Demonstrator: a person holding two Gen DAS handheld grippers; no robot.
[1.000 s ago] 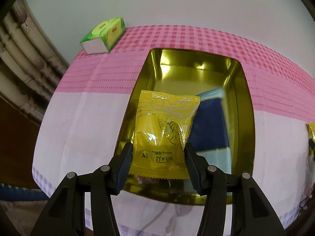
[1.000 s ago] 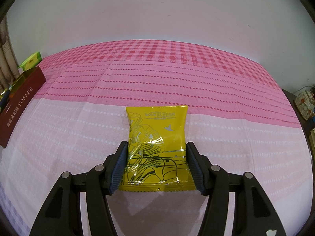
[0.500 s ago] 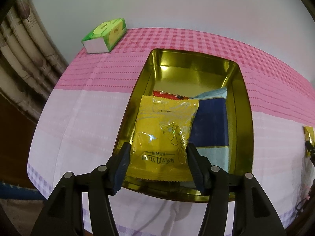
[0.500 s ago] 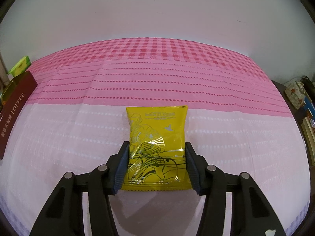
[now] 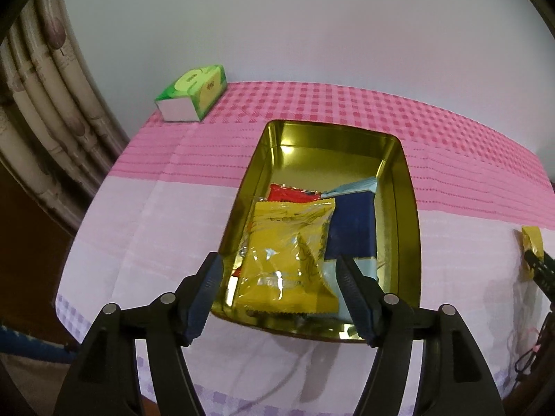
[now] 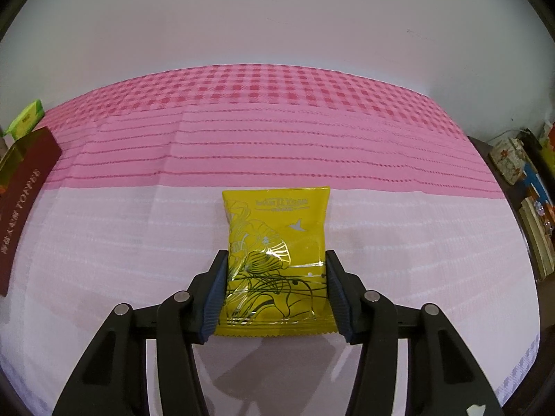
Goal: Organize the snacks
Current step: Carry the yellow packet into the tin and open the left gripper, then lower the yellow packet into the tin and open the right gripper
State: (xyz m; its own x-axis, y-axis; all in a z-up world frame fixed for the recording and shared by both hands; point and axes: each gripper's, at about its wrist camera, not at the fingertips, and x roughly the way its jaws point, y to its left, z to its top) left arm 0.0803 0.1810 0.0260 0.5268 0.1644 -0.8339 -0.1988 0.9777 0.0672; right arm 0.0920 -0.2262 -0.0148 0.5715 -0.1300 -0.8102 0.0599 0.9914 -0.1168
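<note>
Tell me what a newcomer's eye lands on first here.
A gold tin on the pink cloth, with a yellow packet lying inside on other snacks, between the left gripper's opening jaws. A second yellow packet is clamped in the right gripper over the cloth.

Far to the left of the right tongs (image 6: 275, 293), the dark red box (image 6: 21, 204) carries pale lettering reading "TOFFEE" beside small characters too fine to read. The yellow packet (image 6: 275, 260) between those tongs bears a silver brand line across its top, too blurred to make out.
</note>
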